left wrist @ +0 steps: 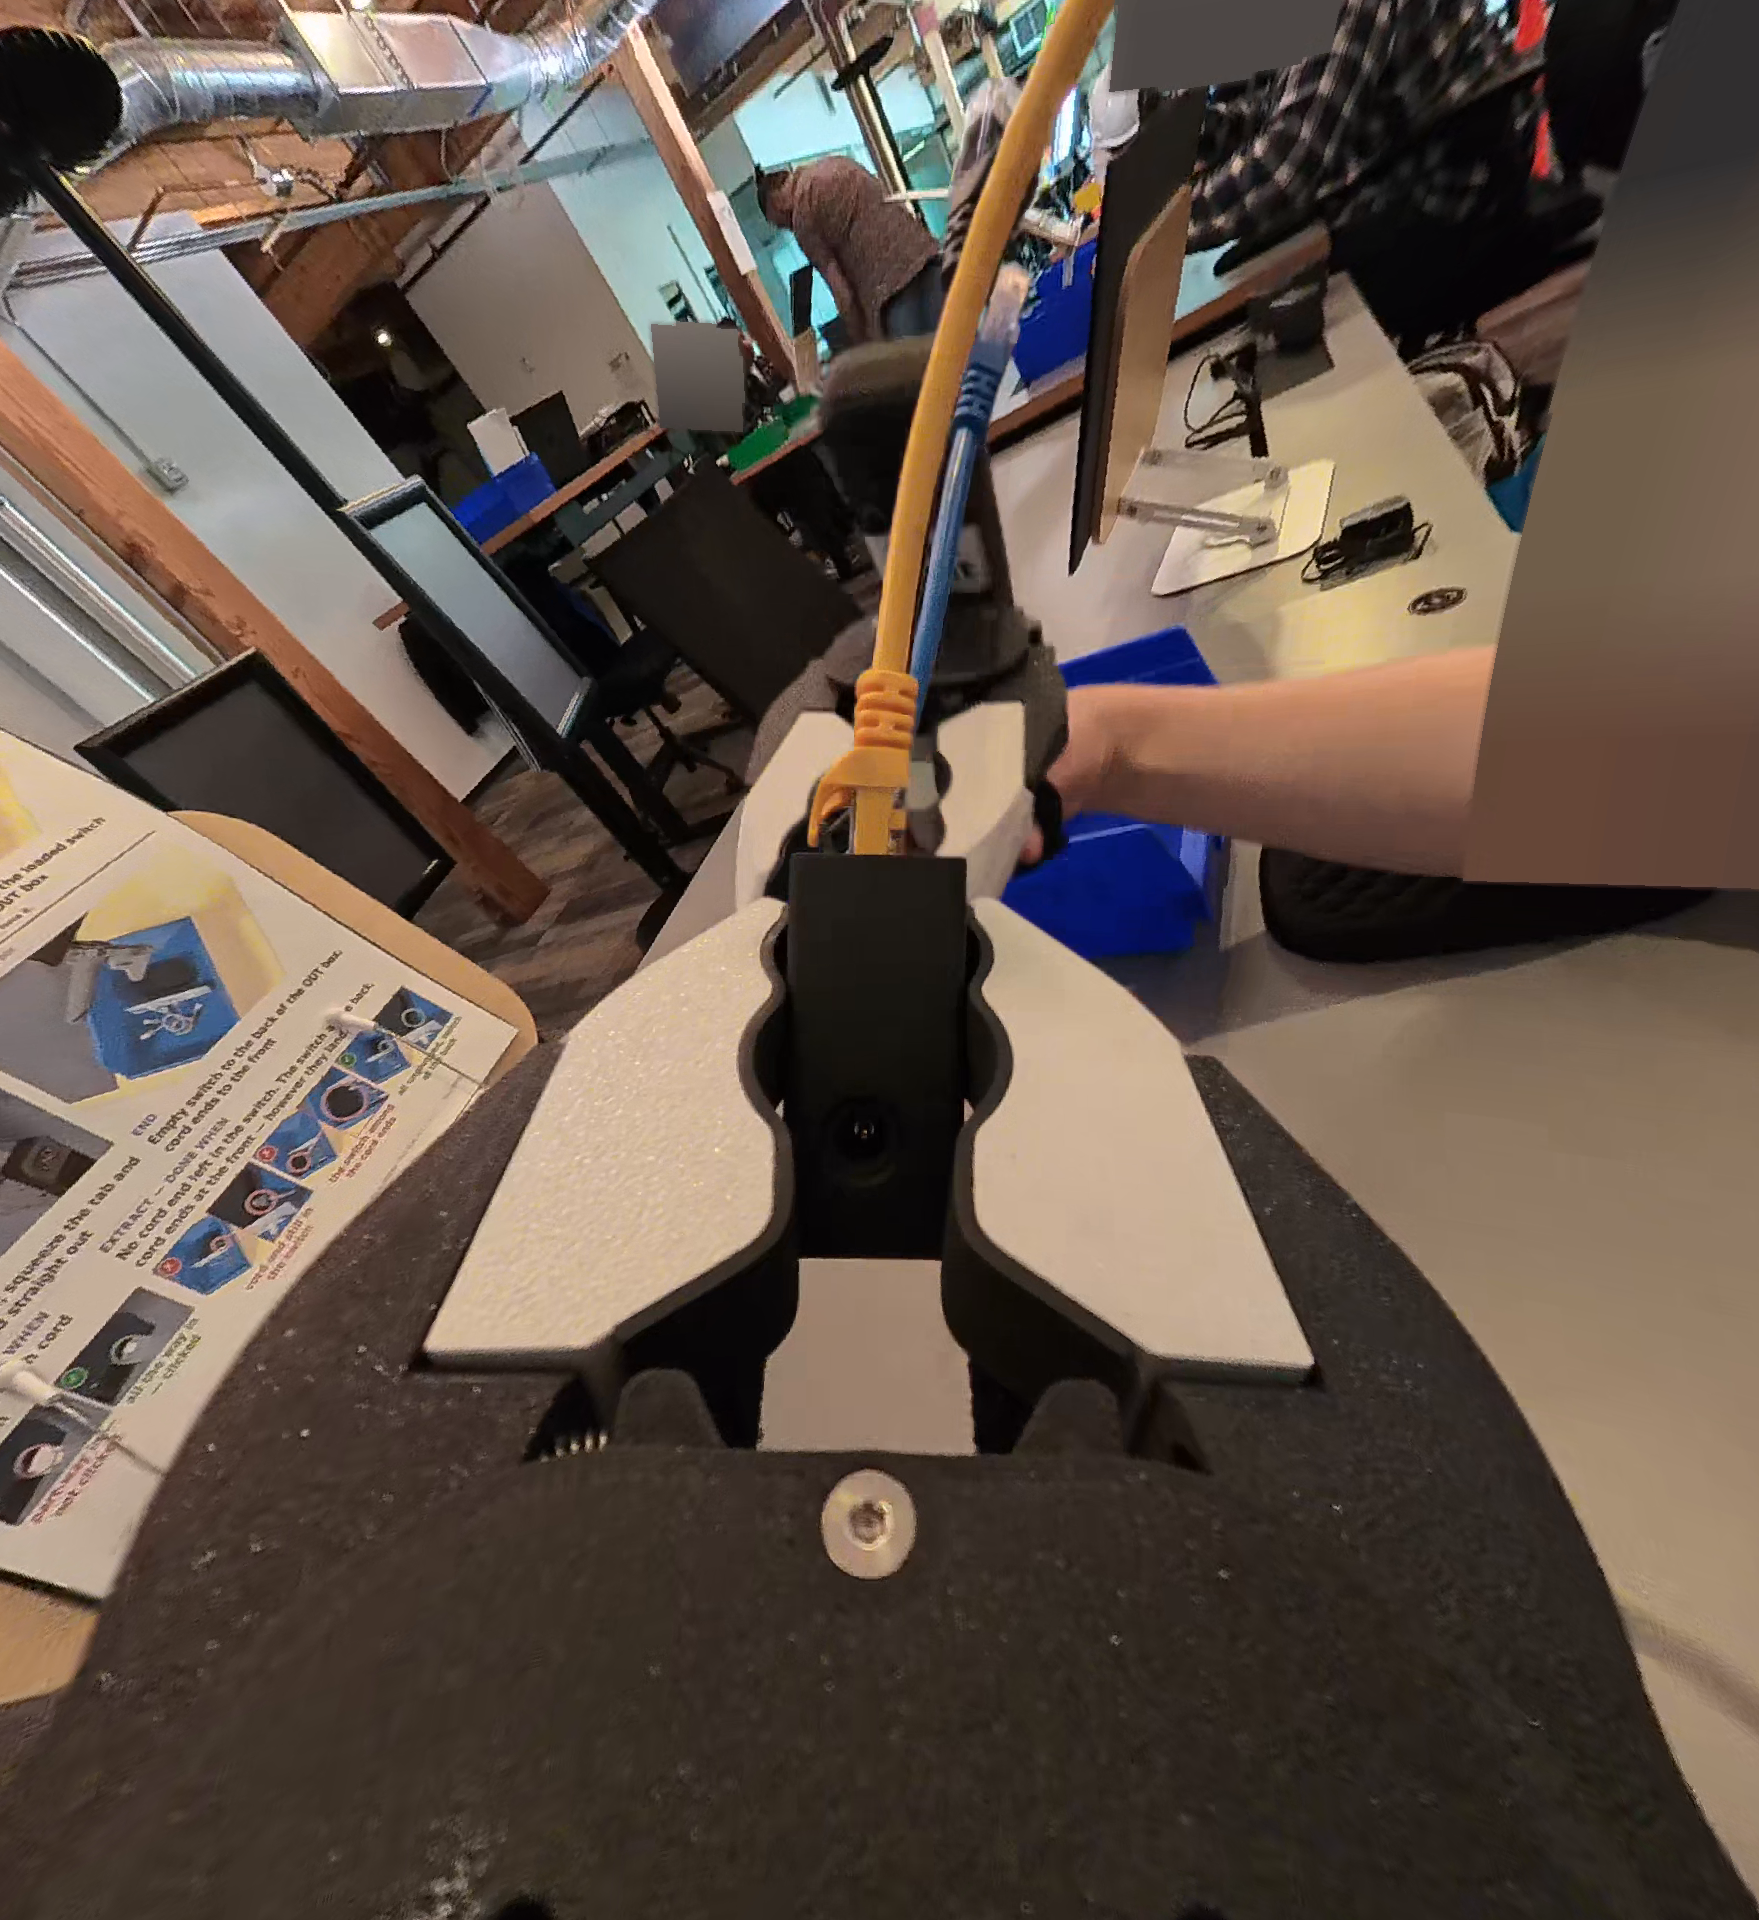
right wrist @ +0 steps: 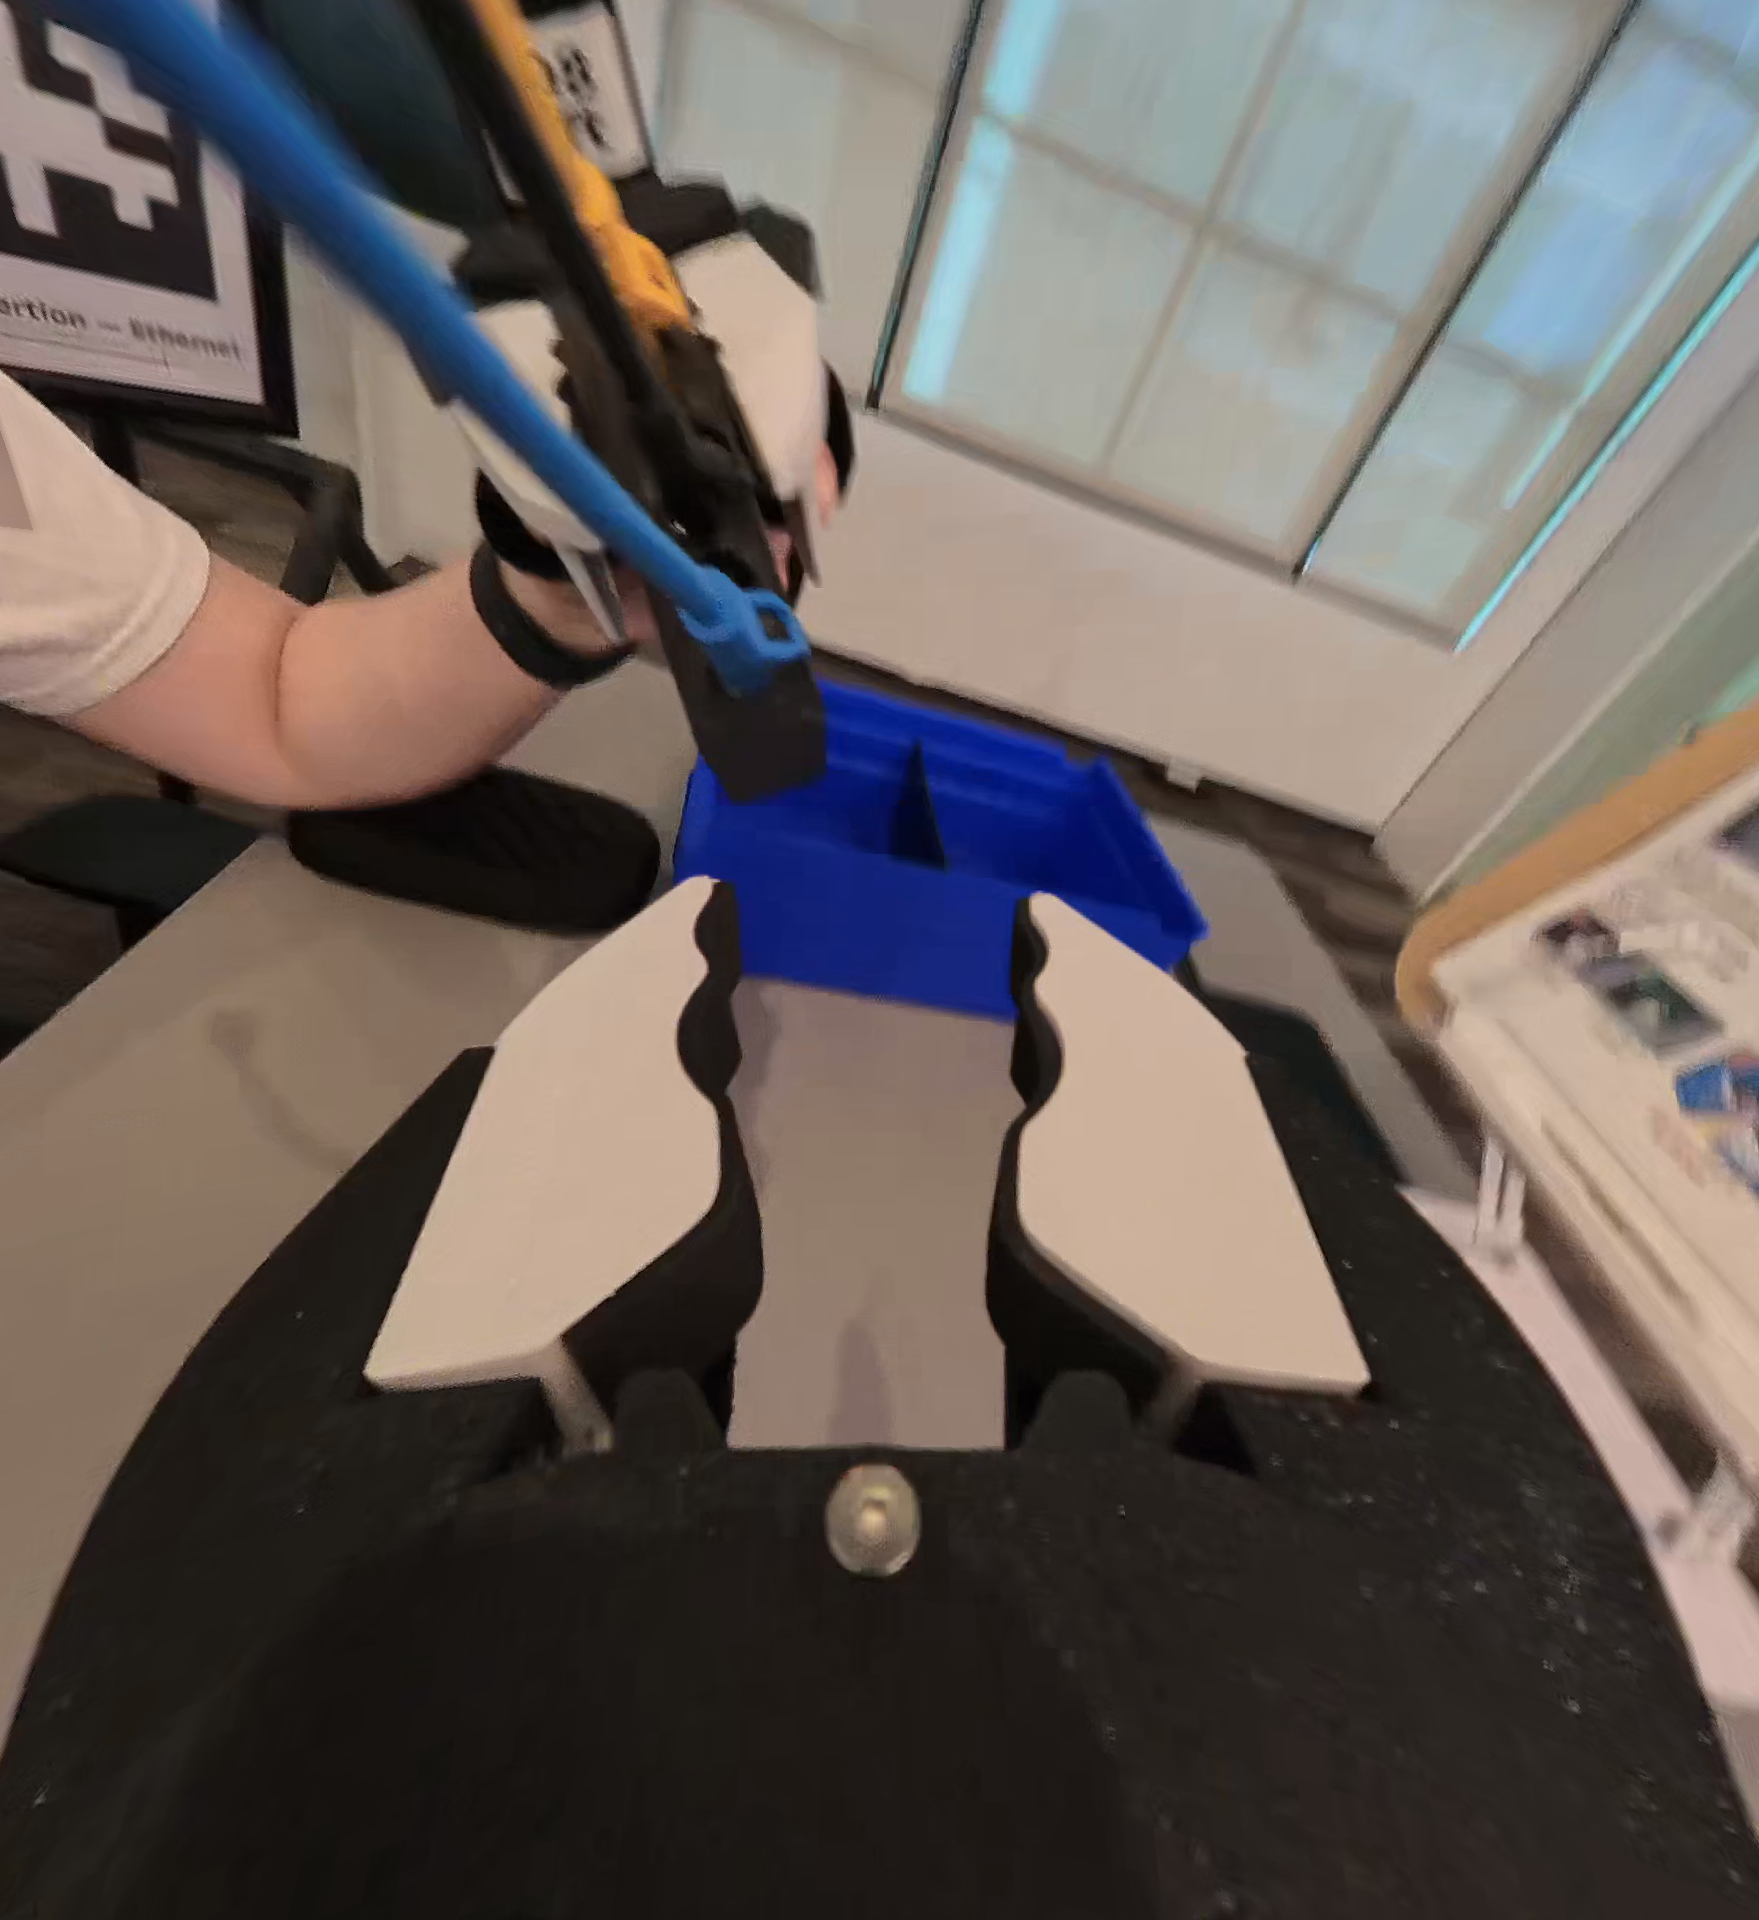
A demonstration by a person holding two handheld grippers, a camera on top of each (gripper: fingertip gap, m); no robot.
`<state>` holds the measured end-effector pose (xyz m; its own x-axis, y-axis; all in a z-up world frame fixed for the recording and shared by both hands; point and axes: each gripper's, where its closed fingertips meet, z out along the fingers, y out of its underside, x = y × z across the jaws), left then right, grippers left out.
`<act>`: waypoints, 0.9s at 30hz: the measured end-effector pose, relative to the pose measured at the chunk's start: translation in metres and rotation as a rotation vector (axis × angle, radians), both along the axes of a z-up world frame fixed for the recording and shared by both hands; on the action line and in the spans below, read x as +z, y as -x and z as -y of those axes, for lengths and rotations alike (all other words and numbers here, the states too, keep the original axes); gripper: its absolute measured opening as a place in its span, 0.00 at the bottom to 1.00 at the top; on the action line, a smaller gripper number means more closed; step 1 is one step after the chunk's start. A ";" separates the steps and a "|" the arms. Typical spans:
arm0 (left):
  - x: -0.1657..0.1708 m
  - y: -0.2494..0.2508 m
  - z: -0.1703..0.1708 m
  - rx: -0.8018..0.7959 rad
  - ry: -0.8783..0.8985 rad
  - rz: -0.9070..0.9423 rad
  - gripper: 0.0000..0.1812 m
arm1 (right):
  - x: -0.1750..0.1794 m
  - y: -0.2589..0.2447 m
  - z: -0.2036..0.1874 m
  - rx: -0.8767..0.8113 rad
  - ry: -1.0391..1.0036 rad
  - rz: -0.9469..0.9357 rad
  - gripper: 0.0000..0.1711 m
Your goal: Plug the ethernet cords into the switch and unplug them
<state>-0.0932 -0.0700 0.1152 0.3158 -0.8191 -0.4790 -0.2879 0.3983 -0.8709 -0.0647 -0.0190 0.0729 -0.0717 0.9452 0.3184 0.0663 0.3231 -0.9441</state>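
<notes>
My left gripper (left wrist: 877, 935) is shut on the black switch (left wrist: 875, 997) and holds it up off the table. A yellow cord (left wrist: 942, 364) has its plug (left wrist: 870, 779) in the switch's far end. A blue cord (left wrist: 942, 540) runs beside it, with one plug end (left wrist: 984, 364) free in the air. In the right wrist view the blue cord's other end (right wrist: 745, 639) lies against the switch (right wrist: 740, 717); I cannot tell if it is seated. My right gripper (right wrist: 870, 914) is open and empty, below the switch and apart from it. It also shows just beyond the switch in the left wrist view (left wrist: 901, 769).
A blue bin (right wrist: 854, 925) with a divider stands on the grey table (right wrist: 179, 1091) just ahead of my right gripper. An instruction board (left wrist: 179, 1143) leans at the table's side. More blue bins (left wrist: 1114, 894), a monitor stand and people at desks lie beyond. Tip to tip, the grippers are about 8 cm apart.
</notes>
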 end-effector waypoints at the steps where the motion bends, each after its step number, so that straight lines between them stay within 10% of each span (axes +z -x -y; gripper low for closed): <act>1: 0.000 0.000 0.000 0.001 0.000 0.003 0.16 | 0.002 0.008 0.008 0.021 -0.045 -0.042 0.29; 27: -0.059 -0.015 -0.025 0.111 0.071 -0.240 0.20 | -0.032 0.027 0.020 0.057 -0.182 0.085 0.15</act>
